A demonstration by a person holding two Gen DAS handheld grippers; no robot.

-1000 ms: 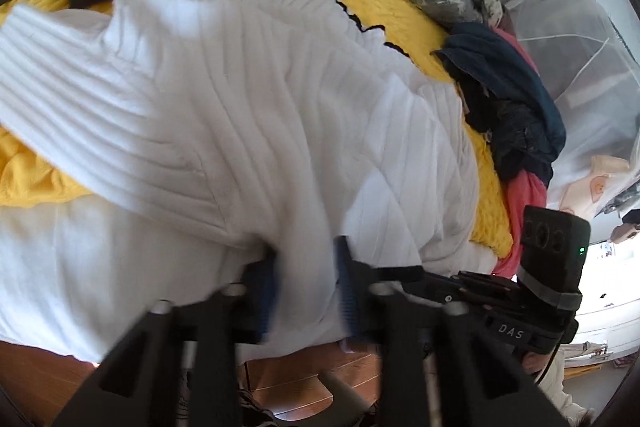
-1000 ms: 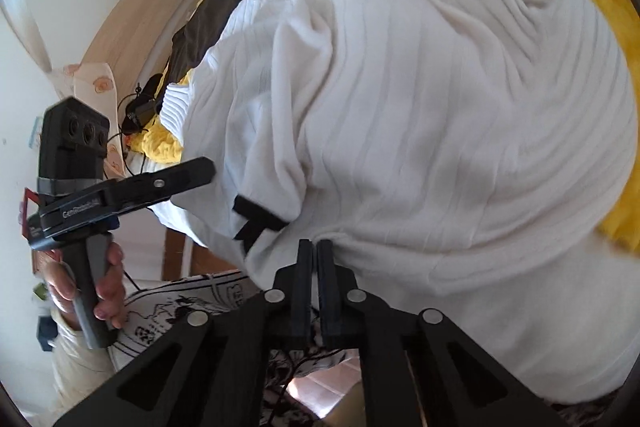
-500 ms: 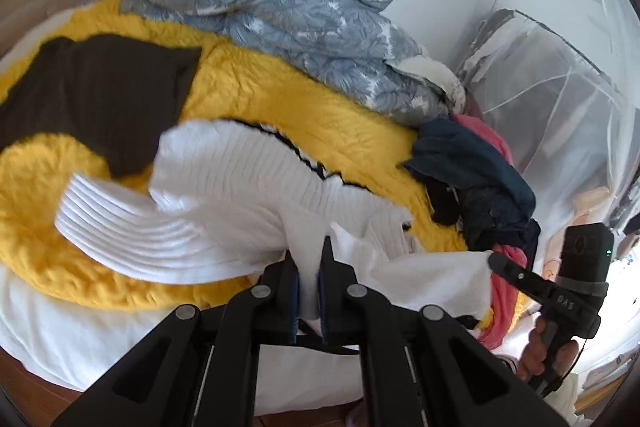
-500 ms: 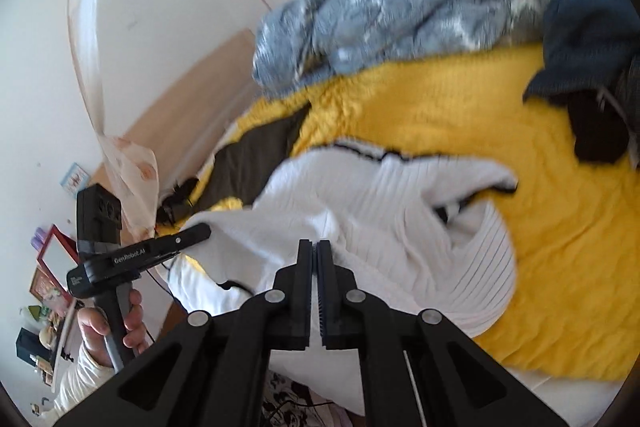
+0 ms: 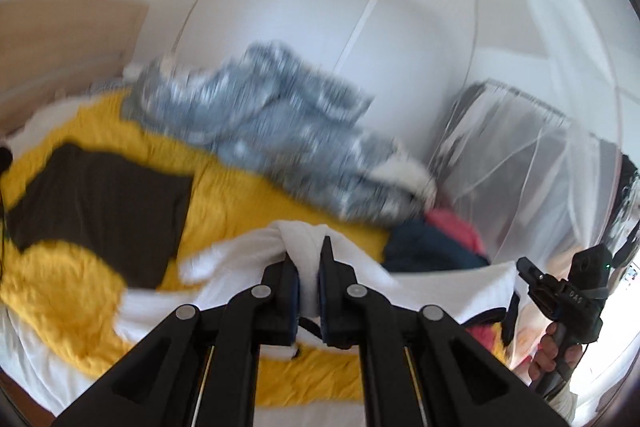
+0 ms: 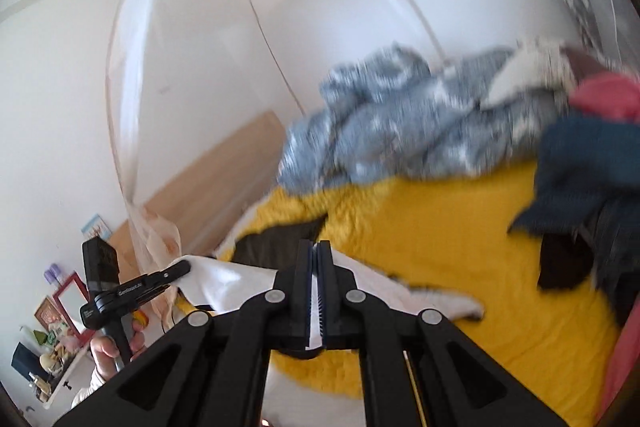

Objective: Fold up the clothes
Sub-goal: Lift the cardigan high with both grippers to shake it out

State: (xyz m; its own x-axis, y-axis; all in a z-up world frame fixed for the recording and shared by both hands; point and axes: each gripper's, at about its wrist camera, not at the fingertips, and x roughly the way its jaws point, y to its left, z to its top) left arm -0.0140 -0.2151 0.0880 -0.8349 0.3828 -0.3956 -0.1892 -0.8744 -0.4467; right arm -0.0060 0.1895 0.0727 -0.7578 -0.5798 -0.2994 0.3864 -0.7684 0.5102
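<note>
both grippers are clamped on the white ribbed garment (image 5: pixel 304 247). my left gripper (image 5: pixel 307 277) has its jaws narrow on a thick bunch of it, and my right gripper (image 6: pixel 316 279) is pinched nearly flat on a thin edge. the cloth hangs stretched between the two, its long axis running side to side from one gripper to the other, above the yellow bedspread (image 6: pixel 440 227). the rest droops toward the bed below me. i'd say the next move turns on keeping that span level so it can be laid flat. the grey patterned pile (image 5: pixel 260 119) and the dark blue clothes (image 6: pixel 588 163) lie further back.
</note>
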